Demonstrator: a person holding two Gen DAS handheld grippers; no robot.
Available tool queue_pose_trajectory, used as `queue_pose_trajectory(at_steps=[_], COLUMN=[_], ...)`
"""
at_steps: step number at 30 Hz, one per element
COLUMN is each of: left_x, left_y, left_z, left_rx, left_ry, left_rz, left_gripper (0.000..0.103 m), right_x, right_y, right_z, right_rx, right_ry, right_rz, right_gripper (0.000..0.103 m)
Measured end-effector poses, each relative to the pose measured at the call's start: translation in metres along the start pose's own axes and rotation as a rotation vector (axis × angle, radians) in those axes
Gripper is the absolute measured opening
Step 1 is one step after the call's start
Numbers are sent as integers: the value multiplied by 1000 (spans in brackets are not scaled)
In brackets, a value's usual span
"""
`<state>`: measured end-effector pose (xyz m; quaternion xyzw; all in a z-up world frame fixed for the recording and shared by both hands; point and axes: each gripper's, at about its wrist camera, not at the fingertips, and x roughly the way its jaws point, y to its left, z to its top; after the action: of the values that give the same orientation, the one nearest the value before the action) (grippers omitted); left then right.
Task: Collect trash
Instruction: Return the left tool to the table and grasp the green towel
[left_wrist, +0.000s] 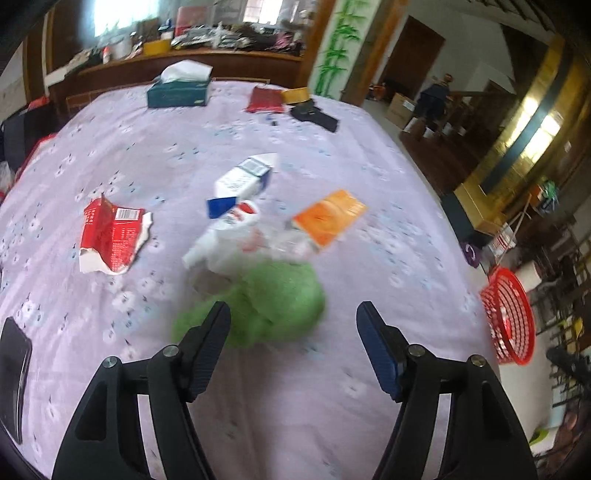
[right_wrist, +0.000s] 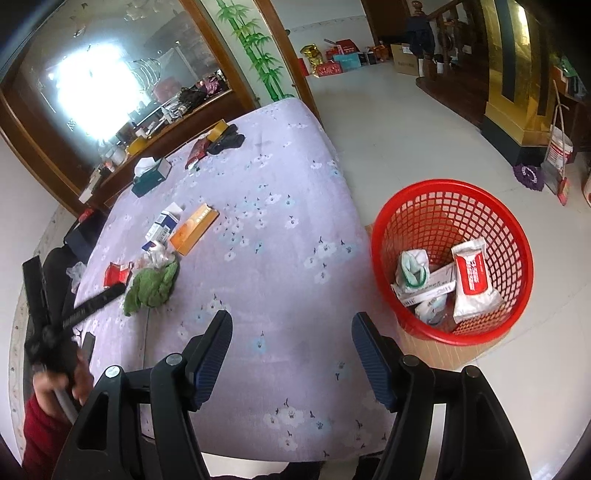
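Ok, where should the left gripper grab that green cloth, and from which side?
Grip the raised bunched hump of the green cloth, coming down from above. It lies crumpled and soft on the bedspread, just ahead of the open left gripper, so the folds should pinch easily.

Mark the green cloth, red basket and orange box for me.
green cloth (left_wrist: 280, 295), left wrist view, middle of the crumpled bundle
red basket (right_wrist: 436, 206), right wrist view, far inner mesh wall
orange box (left_wrist: 328, 218), left wrist view, centre of the top face

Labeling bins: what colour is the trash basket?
Red mesh basket, clearest in the right wrist view.
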<state>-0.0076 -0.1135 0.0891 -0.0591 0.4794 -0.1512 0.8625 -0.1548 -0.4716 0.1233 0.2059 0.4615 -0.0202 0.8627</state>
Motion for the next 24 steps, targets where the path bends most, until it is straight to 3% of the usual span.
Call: queue_pose_trajectory(at_steps=[4, 10, 12, 17, 18, 20, 24], left_x=[28, 56, 59, 80, 82, 84, 71], left_y=[10, -7, -17, -21, -19, -15, -4], left_z=[9, 2, -4, -4, -3, -3, -11], left_rx=[29, 122, 161, 160, 145, 128, 85], left_ry=[43, 87, 72, 75, 65, 55, 22], left_rz=[-18, -12, 16, 118, 120, 144, 119], left_gripper=[69, 73, 79, 79, 78, 64, 52], right_x=[-5, -13, -15, -17, -16, -15, -11], right_y=[-2, -9, -12, -14, -13, -11, -3], right_z=[-3, -8, -9, -13, -13, -14, -15], right_rx=[11, 35, 46, 60, 61, 59, 47], right_ry=[-1, -4, -3, 2, 5, 9, 18], right_rz=[-26, -75, -86, -105, -107, -109, -104], right_gripper=[72, 72, 72, 72, 72, 72, 72])
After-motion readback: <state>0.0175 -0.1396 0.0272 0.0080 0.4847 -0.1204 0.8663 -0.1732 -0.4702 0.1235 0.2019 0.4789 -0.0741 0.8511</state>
